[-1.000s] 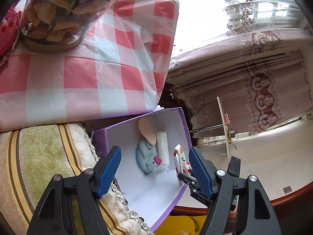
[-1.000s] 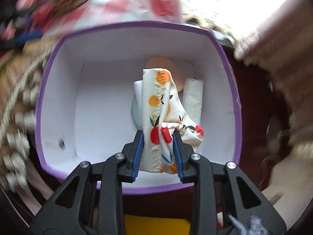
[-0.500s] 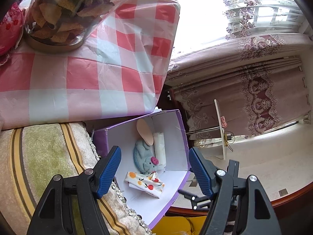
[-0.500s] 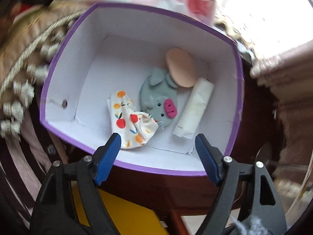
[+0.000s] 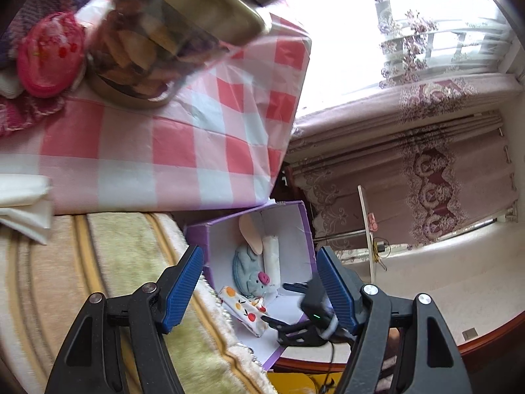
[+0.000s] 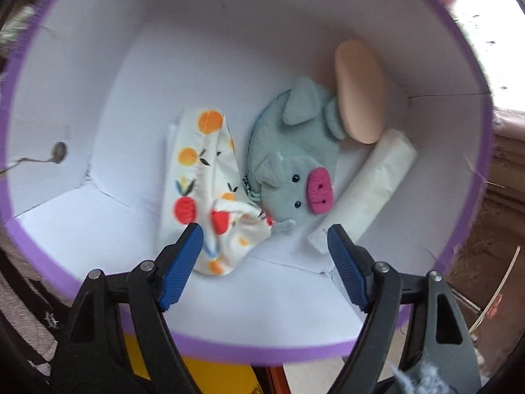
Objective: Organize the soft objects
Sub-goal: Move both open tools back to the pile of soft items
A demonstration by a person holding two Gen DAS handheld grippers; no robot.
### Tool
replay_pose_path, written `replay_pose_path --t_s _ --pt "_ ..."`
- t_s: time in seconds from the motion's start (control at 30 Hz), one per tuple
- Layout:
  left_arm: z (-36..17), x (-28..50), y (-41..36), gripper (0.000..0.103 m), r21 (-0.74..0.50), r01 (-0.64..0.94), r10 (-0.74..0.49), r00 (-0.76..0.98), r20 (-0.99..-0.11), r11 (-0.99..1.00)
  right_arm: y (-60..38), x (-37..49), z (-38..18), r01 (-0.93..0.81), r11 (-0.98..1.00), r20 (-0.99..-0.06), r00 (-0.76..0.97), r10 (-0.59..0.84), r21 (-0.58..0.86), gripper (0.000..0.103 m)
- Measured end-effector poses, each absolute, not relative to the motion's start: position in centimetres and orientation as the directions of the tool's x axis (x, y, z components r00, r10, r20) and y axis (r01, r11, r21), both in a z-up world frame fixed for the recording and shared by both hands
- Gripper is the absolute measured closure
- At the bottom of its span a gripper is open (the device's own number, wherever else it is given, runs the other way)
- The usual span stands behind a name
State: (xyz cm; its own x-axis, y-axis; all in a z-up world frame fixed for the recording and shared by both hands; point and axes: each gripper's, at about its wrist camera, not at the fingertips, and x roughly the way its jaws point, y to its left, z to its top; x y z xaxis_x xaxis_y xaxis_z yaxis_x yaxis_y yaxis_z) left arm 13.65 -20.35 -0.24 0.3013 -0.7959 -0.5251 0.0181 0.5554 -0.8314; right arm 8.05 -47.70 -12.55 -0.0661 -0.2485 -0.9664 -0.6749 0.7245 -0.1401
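Observation:
A purple box with a white inside (image 6: 98, 49) (image 5: 303, 226) holds a fruit-print cloth (image 6: 200, 177) (image 5: 244, 310), a grey-blue plush pig (image 6: 292, 164) (image 5: 251, 271), a beige oval sponge (image 6: 359, 92) and a white roll (image 6: 370, 193). My right gripper (image 6: 265, 234) is open and empty, low inside the box, just above the cloth and the pig; it also shows in the left wrist view (image 5: 302, 315). My left gripper (image 5: 259, 259) is open and empty, well above the box.
A pink-and-white checked cloth (image 5: 147, 151) covers a table with a jar of snacks (image 5: 157, 42) and a pink soft item (image 5: 49, 59). A striped plush cover (image 5: 115, 262) lies left of the box. A yellow thing (image 6: 210, 374) lies below the box.
My right gripper opened and let the fruit-print cloth drop into the box, drew back, then moved in close over the box's contents. My left gripper rose and drew back a little.

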Motion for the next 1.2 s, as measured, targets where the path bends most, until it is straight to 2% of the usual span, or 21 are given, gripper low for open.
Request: replay_pose_path --t_s 0.07,0.2,0.33,0.63,0.8,1.03,1.2 --pt "-0.4 13.6 -19.4 0.031 -0.834 0.0 -0.792 0.314 -0.524 0.552 -47.4 8.2 -14.8 -0.711 0.692 -0.948 -0.12 -0.293 -0.124 0.021" --pt "-0.2 13.0 -17.5 0.031 -0.833 -0.007 -0.783 0.339 -0.522 0.553 -47.9 8.3 -17.7 -0.736 0.634 -0.877 -0.118 -0.466 -0.237 0.021" --pt "-0.1 11.8 -14.7 0.031 -0.833 -0.021 -0.768 0.375 -0.519 0.552 -48.2 8.1 -16.5 -0.685 0.674 -0.88 -0.103 -0.465 -0.276 0.021" --pt "0.3 9.3 -6.5 0.031 -0.828 -0.087 -0.689 0.511 -0.515 0.554 -44.4 7.0 -6.1 -0.585 0.786 -0.978 0.065 -0.198 -0.198 0.021" --pt "-0.1 8.5 -2.3 0.031 -0.821 -0.15 -0.626 0.576 -0.526 0.551 -40.1 8.5 -0.5 -0.6 0.792 -0.984 0.179 -0.006 -0.114 0.021" --pt "-0.2 7.9 0.9 0.031 -0.824 -0.173 -0.587 0.624 -0.516 0.54 -29.1 10.2 3.4 -0.722 0.691 -0.939 0.261 0.225 -0.035 0.021" --pt "-0.1 7.8 2.2 0.031 -0.831 -0.17 -0.581 0.641 -0.501 0.53 -23.7 12.2 1.7 -0.791 0.612 -0.915 0.238 0.326 0.013 0.021"
